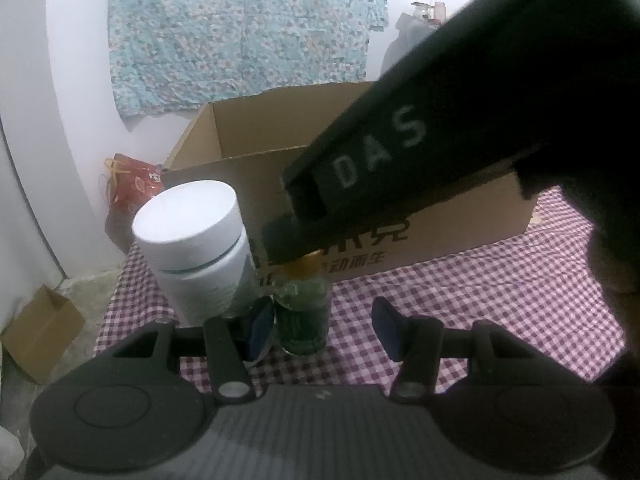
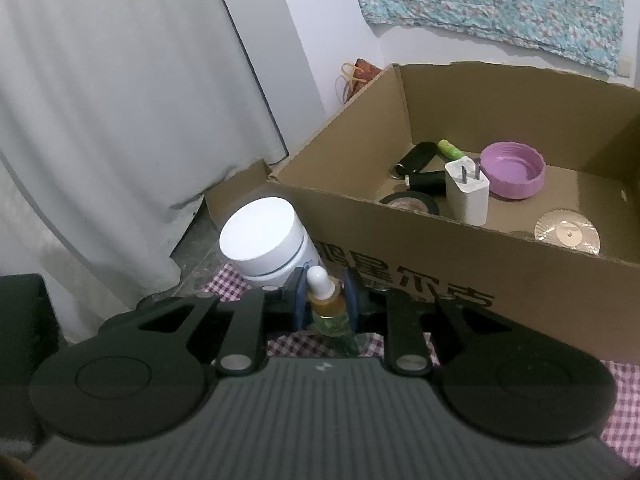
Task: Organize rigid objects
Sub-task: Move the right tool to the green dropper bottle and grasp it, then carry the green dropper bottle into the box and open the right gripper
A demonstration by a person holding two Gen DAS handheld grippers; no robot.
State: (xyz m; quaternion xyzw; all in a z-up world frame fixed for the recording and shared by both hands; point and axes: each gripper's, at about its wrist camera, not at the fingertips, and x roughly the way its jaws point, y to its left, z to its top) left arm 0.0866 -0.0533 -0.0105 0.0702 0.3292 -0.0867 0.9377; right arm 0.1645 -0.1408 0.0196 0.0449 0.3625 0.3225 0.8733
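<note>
- The little dropper bottle (image 2: 326, 308) is small and looks light. It looks like glass, so it is hard, smooth and could break if it falls.
- It has a white rubber bulb on top, a gold collar under that, and a green body. The bulb is soft and squishy, so it is a bad place to pinch. The collar or the hard body is a better place.
- The bottle stands on the checked cloth (image 1: 440, 292), close in front of the cardboard box (image 2: 460, 276) and just beside the big white jar (image 2: 266, 236).
- The right tongs (image 2: 325, 302) are closed to a narrow gap. Their blue pads (image 2: 299, 300) sit on both sides of the bottle's collar and seem to press on it. So the right tongs hold the bottle near its top.
- In the left view, the right tongs come down from above and cover the top of the bottle (image 1: 305, 316).
- The left tongs (image 1: 320, 330) are partly open, with a wider gap. The bottle's body is between their pads, close to the pad on the jar side. I cannot tell if that pad touches it. The other pad is clearly apart from it, so they do not grip it.
- The white jar (image 1: 196, 240) is just past that same pad.
</note>
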